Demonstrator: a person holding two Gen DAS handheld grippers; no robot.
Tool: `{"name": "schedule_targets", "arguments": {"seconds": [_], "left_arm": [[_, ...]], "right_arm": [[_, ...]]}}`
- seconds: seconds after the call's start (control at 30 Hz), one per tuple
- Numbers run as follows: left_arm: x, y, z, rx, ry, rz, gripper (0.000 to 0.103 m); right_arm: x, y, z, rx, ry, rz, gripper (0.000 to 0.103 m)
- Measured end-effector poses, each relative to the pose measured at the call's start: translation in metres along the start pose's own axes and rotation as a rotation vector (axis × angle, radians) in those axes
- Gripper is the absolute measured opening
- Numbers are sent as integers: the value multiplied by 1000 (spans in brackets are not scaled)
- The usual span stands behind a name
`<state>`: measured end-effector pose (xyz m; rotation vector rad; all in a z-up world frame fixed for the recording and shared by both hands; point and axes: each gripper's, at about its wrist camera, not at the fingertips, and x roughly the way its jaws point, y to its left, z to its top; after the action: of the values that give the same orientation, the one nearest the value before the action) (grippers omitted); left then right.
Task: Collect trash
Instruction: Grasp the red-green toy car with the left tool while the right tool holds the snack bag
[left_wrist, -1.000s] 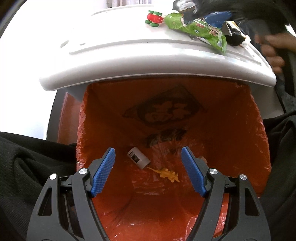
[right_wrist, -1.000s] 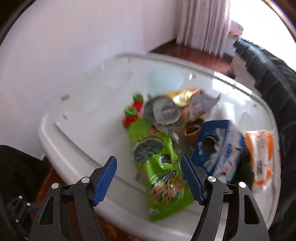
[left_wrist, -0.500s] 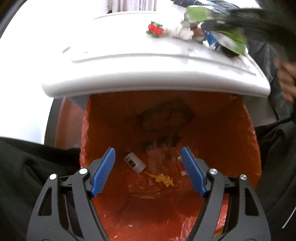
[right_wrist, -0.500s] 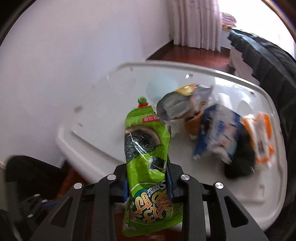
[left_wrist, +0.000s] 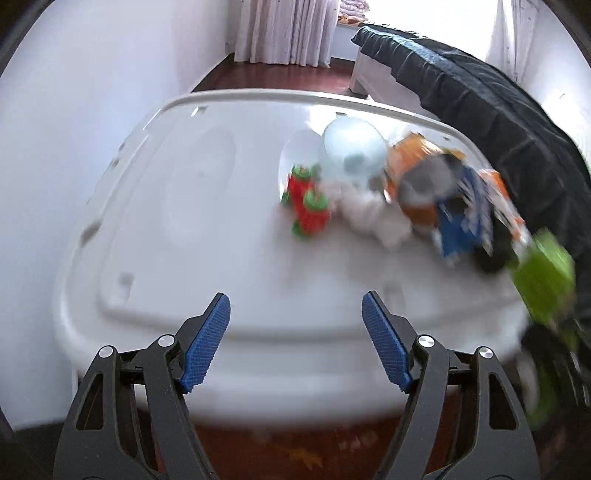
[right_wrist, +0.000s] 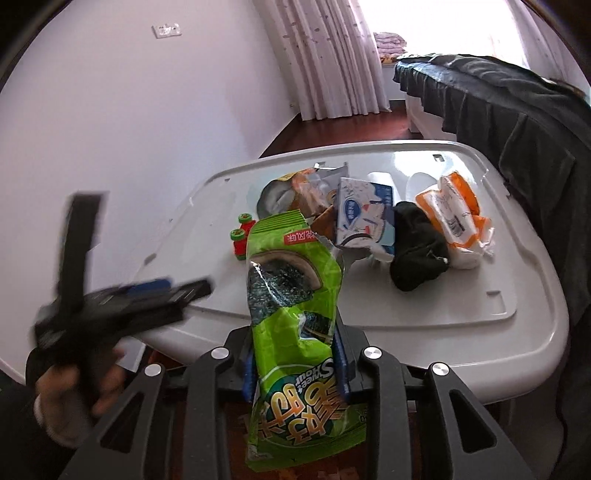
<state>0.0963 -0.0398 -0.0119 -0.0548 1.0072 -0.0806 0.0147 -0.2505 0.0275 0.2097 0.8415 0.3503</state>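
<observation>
Right gripper (right_wrist: 297, 363) pinches a crinkled green foil snack bag (right_wrist: 295, 332) between its blue pads; the bag stands upright from the jaws, its lower end hanging below them, near the front edge of the white plastic lid-like surface (right_wrist: 480, 332). Left gripper (left_wrist: 295, 343) spread wide, holding nothing, fingers just over the surface's near rim.

Remaining on the surface, clustered toward the far right: blue-and-white wrapper (right_wrist: 364, 218), black crumpled cloth (right_wrist: 417, 251), orange-and-white packet (right_wrist: 456, 218), small red-and-green toy (right_wrist: 242, 236). Left half of the surface bare. Dark-covered bed (right_wrist: 517, 110) hems the right edge; white wall (right_wrist: 129, 129) on the left.
</observation>
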Motion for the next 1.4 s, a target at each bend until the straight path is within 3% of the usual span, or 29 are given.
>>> {"name": "schedule_targets", "arguments": {"seconds": [0.2,0.37,0.53,0.77,0.8,0.87,0.93,1.03,1.2,1.4], "left_arm": [[54,-8,33,27,17,72,72],[66,0,47,32,-8,137,72],[70,11,58,8,-17,140,72],[87,-3,69,108,-18,148,72],[89,-3,71,119,-21,125,70],[89,-3,73,124,-18,86,34],[87,-3,72,142,-23,104,21],[82,4,69,117,-36,58,21],[68,10,56,114,-70,52,21],[22,18,44,49,-72,38,21]], "right_arm": [[3,-9,-1,68,15,30,33],[1,-7,2,82,5,46,33],[3,-5,2,78,6,59,34],[7,-6,1,86,14,53,34],[7,-6,1,86,15,52,34],[8,-6,2,86,16,49,34],[8,-6,2,88,16,48,34],[8,-5,3,88,12,48,34],[8,-2,2,72,7,41,34],[3,2,1,55,-9,40,34]]}}
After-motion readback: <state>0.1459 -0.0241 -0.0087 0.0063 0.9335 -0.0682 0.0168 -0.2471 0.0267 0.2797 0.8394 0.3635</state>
